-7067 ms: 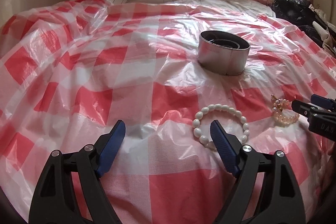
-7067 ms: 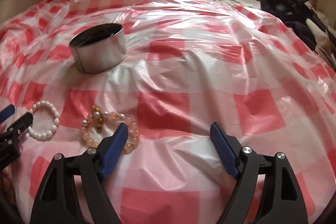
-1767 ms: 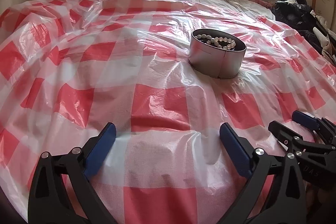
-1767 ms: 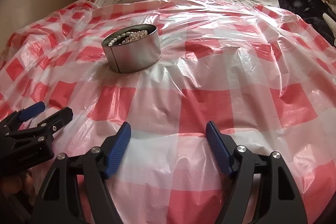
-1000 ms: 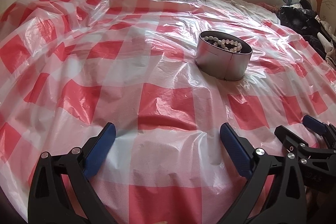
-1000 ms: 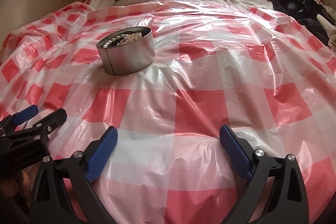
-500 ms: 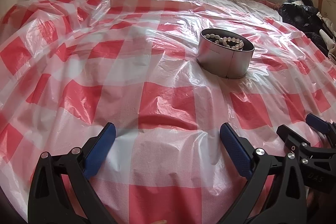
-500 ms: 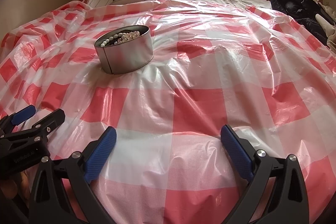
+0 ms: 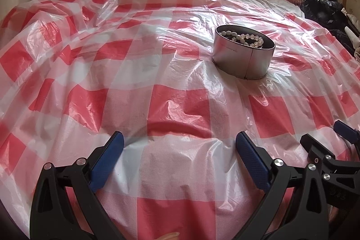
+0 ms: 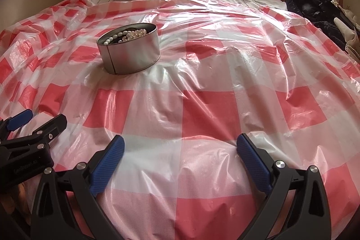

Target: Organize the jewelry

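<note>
Left wrist view: I see the bead bracelets (image 9: pixel 244 36) inside the round tin (image 9: pixel 243 60) on the bed. They look light, floppy and slippery; I'd pinch one strand. My left gripper (image 9: pixel 180 150) and right gripper (image 10: pixel 180 151) are both spread apart, empty.

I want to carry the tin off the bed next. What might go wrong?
The round metal tin has no lid and sits on a soft, crinkled checked plastic sheet; tipped, it may spill the bead bracelets heaped near its rim. Its smooth wall might slip in either open tool, left or right.
</note>
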`<state>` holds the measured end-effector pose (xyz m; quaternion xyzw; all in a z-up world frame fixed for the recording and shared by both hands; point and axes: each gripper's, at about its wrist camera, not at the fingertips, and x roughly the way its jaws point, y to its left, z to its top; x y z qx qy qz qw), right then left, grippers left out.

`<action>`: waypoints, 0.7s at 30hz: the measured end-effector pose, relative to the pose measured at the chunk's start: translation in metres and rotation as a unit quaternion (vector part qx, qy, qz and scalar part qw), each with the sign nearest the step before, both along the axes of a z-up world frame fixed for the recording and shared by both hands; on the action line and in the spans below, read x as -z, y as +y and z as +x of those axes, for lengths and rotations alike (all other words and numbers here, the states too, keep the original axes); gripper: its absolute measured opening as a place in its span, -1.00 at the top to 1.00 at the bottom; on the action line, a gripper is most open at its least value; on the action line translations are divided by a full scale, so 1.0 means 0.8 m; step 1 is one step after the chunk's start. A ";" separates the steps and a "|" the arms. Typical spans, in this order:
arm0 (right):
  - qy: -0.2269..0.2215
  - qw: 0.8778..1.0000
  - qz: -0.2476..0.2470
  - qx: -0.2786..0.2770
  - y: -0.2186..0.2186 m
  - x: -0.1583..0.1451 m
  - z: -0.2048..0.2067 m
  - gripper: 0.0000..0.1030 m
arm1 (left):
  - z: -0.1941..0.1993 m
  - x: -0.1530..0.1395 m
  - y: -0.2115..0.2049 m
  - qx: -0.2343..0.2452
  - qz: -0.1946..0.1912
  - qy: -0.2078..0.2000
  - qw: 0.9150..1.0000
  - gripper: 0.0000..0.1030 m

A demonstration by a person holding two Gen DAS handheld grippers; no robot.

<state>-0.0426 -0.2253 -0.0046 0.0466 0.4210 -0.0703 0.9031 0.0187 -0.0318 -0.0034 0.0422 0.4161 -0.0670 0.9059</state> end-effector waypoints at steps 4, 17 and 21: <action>-0.005 1.000 0.001 0.000 0.001 -0.001 -0.001 -0.86 | 0.001 0.000 0.002 0.001 -0.005 0.003 1.000 -0.86; -0.018 1.000 -0.005 0.000 0.001 -0.003 -0.003 -0.86 | 0.004 0.005 0.002 0.005 -0.008 0.014 1.000 -0.86; -0.019 1.000 -0.004 0.000 -0.002 -0.003 -0.002 -0.86 | 0.003 0.006 0.002 0.007 -0.006 0.015 1.000 -0.86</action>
